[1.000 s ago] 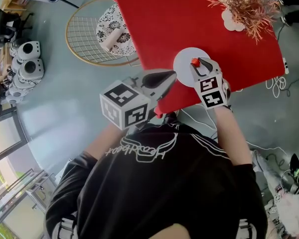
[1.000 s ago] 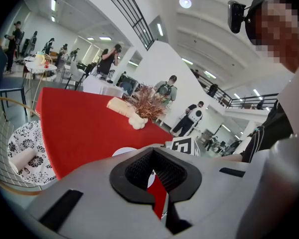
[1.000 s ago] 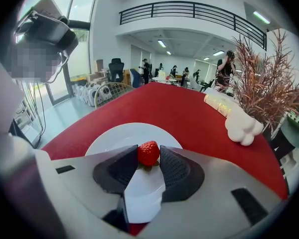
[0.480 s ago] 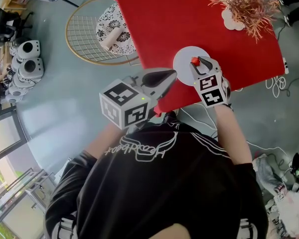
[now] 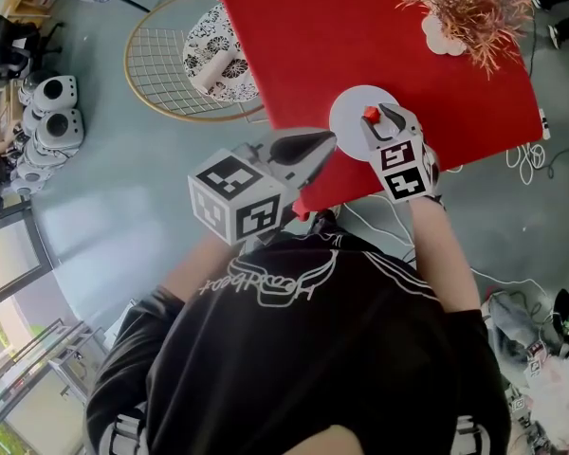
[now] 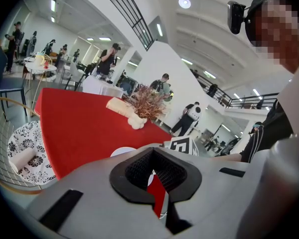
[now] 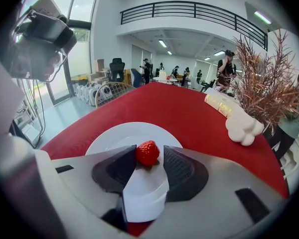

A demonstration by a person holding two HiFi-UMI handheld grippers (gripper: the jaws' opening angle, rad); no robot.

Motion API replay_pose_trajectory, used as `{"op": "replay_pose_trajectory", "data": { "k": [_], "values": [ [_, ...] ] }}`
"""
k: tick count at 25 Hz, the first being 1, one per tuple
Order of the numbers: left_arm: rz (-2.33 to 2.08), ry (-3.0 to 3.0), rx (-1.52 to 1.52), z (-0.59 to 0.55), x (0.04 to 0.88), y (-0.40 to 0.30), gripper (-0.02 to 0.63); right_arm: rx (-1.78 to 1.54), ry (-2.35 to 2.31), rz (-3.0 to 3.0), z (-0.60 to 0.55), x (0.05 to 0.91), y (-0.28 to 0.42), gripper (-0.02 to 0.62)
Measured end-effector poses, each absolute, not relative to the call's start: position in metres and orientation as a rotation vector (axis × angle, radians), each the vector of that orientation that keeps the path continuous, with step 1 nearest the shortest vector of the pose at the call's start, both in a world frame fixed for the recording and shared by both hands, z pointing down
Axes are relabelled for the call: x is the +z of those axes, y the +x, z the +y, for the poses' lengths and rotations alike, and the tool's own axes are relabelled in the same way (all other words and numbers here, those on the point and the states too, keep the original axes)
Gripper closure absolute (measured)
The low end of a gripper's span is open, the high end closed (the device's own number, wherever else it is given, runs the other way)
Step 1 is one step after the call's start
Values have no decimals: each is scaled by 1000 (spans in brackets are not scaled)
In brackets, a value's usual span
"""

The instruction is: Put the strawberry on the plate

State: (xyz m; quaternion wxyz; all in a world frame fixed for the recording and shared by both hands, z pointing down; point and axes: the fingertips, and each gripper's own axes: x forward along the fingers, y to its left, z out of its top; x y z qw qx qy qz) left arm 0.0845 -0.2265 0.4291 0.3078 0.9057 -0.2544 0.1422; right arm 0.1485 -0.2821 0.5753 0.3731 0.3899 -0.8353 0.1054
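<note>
The strawberry (image 7: 147, 152) sits on the white plate (image 7: 109, 136), near its middle, right between the jaw tips of the right tool (image 7: 149, 156). That tool's jaws have just been opening and now stand spread, one on each side of the berry. In the right gripper view the left tip is against the berry's side or only just touching it, and a sliver of plate shows between the berry and the right tip. Neither pad squeezes it. The tool slants down over the plate's near rim, with its marker cube toward the person.

The plate lies on the red desk (image 5: 379, 36), close to the desk's near edge. Farther back on the desk a dried plant (image 7: 261, 78) stands in a lumpy white holder (image 7: 241, 128).

The left tool (image 5: 324, 141) hangs at the desk's near edge, left of the plate and apart from it. Its jaws are pressed together with nothing between them. In the left gripper view only a thin strip of red desk shows through the slit between the dark pads.

On the floor to the left of the desk stands a round wire basket (image 5: 161, 74), with a patterned cloth (image 5: 213, 36) lying in it. The person's black shirt (image 5: 313, 349) fills the bottom of the head view.
</note>
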Motion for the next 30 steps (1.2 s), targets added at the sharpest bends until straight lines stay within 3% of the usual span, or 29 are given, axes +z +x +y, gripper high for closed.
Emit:
{"op": "replay_pose_trajectory", "data": {
  "k": [12, 21, 26, 30],
  "values": [
    [-649, 2398, 369, -223, 428, 83, 600, 341, 1075, -2200, -276, 553, 149, 440],
    [-579, 2464, 362, -202, 405, 77, 600, 368, 1210, -2346, -232, 476, 141, 444],
    [-548, 2506, 354, -175, 382, 59, 600, 312, 1329, -2425, -193, 413, 131, 539],
    [-491, 2582, 309, -154, 359, 48, 600, 208, 1421, -2461, -157, 364, 121, 571]
  ]
}}
